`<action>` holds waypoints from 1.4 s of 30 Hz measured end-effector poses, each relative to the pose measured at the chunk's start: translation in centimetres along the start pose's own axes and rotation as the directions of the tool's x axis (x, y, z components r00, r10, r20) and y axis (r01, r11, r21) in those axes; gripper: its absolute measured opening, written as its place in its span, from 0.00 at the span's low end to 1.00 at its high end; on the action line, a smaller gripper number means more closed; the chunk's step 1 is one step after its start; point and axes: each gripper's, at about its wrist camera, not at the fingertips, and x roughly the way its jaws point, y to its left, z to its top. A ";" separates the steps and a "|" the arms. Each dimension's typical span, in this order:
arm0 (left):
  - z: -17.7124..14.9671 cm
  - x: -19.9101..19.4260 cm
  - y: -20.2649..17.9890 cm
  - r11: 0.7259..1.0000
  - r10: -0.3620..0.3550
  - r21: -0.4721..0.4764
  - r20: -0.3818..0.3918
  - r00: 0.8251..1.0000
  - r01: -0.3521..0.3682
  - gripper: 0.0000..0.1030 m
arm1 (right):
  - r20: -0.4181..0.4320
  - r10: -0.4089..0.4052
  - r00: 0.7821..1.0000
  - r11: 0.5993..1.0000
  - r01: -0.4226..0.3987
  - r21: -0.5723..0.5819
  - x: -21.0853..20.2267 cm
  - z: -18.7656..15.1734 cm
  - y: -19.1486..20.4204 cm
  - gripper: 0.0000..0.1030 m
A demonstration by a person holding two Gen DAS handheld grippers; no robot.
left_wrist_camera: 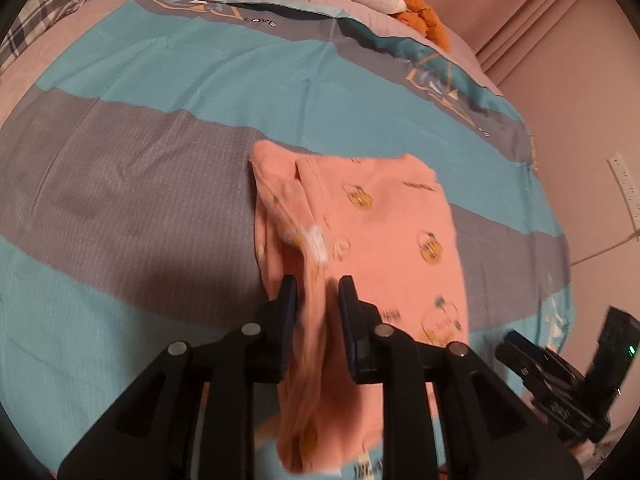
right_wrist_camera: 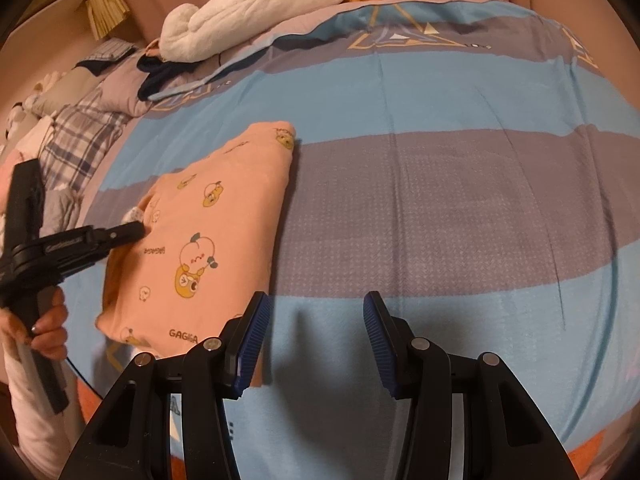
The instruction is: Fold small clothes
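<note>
The shirt (right_wrist_camera: pixel 200 240) lies folded mid-bed (right_wrist_camera: pixel 440 200). My left gripper (left_wrist_camera: pixel 318 286) pinches its raised sleeve edge; I should lay that flat, inward. My right gripper (right_wrist_camera: pixel 316 312) hovers open beside it, ready to smooth.

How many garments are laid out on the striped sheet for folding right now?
1: the pink printed garment lies partly folded on the striped sheet, its sleeve edge between the left gripper fingers. Other fabric piled near the pillows may include more clothes.

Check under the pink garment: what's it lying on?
The pink garment lies on the blue-and-grey striped bedspread. Whatever sits directly beneath the folded layers is covered.
</note>
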 end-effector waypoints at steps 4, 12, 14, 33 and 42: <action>-2.1 -0.6 0.1 0.999 -0.049 -0.018 -0.039 0.998 0.049 0.26 | -0.005 0.015 1.000 1.000 -0.015 -0.017 0.2 0.0 0.8 0.47; -5.5 0.0 1.1 0.997 -0.040 -0.072 -0.104 0.994 0.032 0.35 | -0.068 0.041 0.997 0.997 -0.045 -0.061 2.0 -0.4 2.6 0.47; -6.3 0.4 1.5 0.995 -0.051 -0.093 -0.126 0.991 0.040 0.35 | -0.088 0.037 0.995 0.996 -0.043 -0.076 2.3 -0.6 3.1 0.47; -8.1 -0.1 2.1 0.989 -0.067 -0.143 -0.134 0.989 0.048 0.36 | -0.158 0.001 0.987 0.996 -0.016 -0.089 3.1 -1.5 3.1 0.47; -6.5 -2.1 2.0 0.981 -0.122 -0.162 -0.072 0.990 0.109 0.71 | -0.142 -0.011 0.990 0.993 -0.006 -0.117 2.4 -1.2 3.2 0.47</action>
